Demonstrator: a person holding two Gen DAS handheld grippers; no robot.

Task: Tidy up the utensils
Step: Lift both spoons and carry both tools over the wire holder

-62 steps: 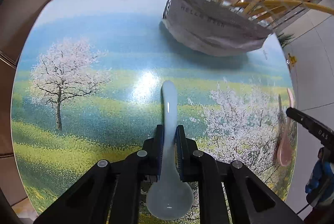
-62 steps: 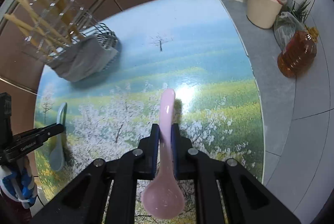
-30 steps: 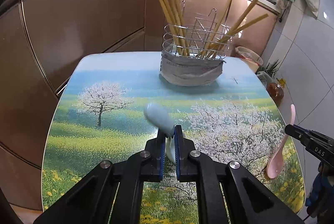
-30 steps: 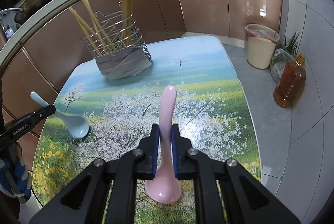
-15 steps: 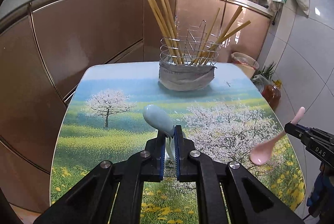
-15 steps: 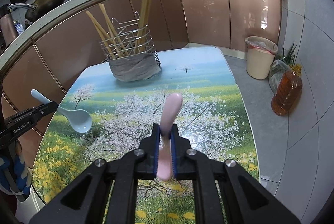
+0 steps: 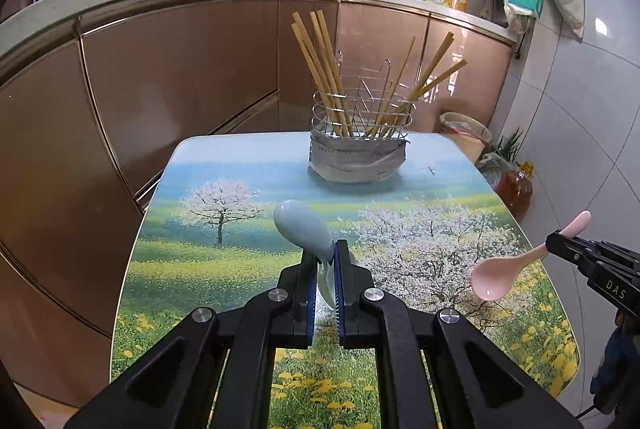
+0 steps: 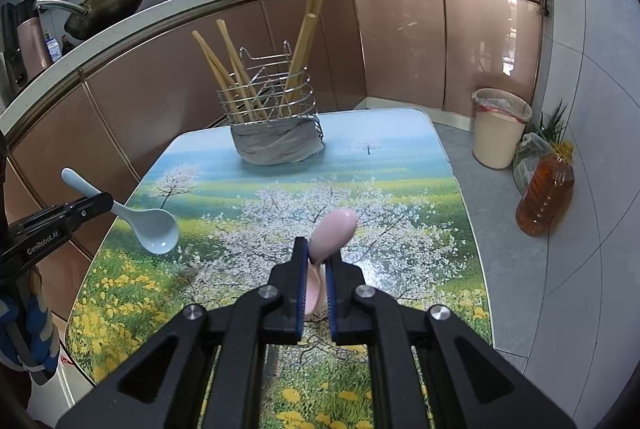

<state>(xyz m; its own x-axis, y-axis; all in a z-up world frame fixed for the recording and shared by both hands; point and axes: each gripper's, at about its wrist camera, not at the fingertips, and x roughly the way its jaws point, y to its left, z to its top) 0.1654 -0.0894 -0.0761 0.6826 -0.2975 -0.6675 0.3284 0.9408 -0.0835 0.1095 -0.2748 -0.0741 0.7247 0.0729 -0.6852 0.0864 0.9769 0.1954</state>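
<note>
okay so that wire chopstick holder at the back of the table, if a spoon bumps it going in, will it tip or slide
The wire holder looks light, so it might shift. Long chopsticks lean outward well above its rim, probably making it top-heavy. The grey cloth wrapped round its base may add grip on the glossy table.

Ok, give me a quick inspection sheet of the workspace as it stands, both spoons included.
Surface: landscape-print table, glossy, bare apart from the caddy.
Job's things: blue spoon and pink spoon, both off the table; wire caddy with chopsticks at the far end.
Clutter: nothing seen on the table.
Grippers: left gripper shut on blue spoon; right gripper shut on pink spoon.
Cables: nothing seen.
Surroundings: bin, oil bottle on the floor.
</note>
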